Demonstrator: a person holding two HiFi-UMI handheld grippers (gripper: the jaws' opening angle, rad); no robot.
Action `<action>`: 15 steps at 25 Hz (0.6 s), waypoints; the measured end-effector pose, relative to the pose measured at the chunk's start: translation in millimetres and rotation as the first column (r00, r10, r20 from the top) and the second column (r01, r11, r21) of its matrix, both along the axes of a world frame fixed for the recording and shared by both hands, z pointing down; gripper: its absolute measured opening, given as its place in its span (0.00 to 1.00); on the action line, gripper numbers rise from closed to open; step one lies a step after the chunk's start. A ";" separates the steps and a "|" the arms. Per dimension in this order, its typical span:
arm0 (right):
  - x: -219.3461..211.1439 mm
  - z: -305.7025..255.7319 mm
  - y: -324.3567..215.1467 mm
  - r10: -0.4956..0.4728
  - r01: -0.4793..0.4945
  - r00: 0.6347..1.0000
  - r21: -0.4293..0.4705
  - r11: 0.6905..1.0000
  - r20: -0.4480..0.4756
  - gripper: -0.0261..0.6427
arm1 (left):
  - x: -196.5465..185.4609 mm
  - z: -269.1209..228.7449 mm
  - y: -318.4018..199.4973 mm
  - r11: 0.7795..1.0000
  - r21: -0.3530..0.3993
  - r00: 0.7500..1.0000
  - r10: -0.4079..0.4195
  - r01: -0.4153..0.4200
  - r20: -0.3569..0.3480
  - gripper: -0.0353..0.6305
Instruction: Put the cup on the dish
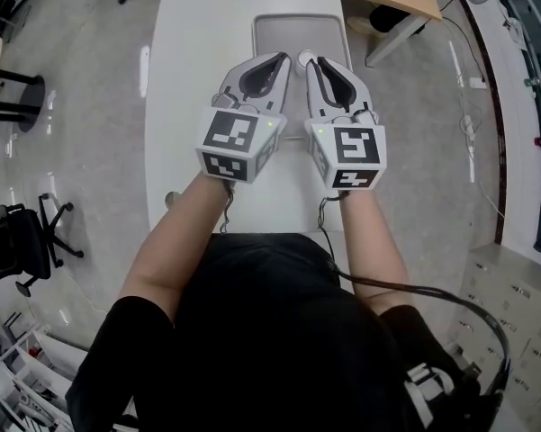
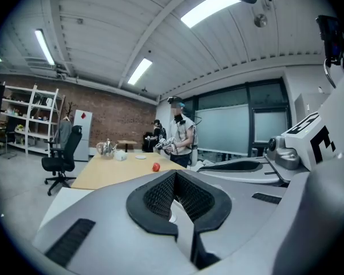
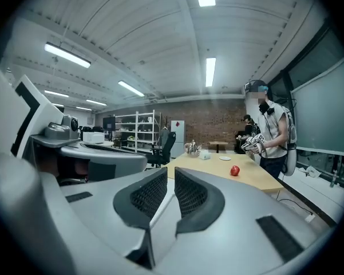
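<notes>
Both empty: left gripper (image 1: 282, 60) clenched, right gripper (image 1: 315, 63) a slit apart. Possible cup (image 1: 306, 58) at 12 o'clock: probably light, rigid, slick, so pinch the rim.

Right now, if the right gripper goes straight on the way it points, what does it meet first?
Nothing close by. Past the right gripper the line looks free until the wooden table, probably its near end, short of the red fruit. Depth is hard to judge.

White table (image 1: 175, 106): grey tray (image 1: 279, 27) at its far end. Wood table (image 3: 257, 179), set beyond the white table: red apple (image 3: 234, 170) at the end nearer the white table; teapot (image 3: 192, 148), small white vessel (image 3: 205, 155) and white plate (image 3: 225, 158) further from it.
</notes>
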State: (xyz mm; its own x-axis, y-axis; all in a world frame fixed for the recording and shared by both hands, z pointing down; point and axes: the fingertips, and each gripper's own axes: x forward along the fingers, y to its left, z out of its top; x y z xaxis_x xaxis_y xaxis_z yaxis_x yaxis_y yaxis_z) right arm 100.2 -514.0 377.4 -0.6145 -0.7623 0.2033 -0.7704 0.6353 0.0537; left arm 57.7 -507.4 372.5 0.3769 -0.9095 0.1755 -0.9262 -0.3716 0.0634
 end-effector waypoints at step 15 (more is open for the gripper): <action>28.4 -82.4 90.9 -0.054 0.038 0.994 0.157 0.987 0.096 0.06 | 36.4 -72.8 87.2 0.993 0.119 0.999 0.018 -0.021 0.028 0.06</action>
State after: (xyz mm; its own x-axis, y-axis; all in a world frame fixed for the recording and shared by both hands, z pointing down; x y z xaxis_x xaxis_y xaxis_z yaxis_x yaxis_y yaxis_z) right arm 128.7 -423.0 295.0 -0.6607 -0.7504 0.0212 -0.7471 0.6600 0.0790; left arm 94.1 -420.2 299.8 0.3911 -0.9172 0.0762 -0.9196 -0.3928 -0.0075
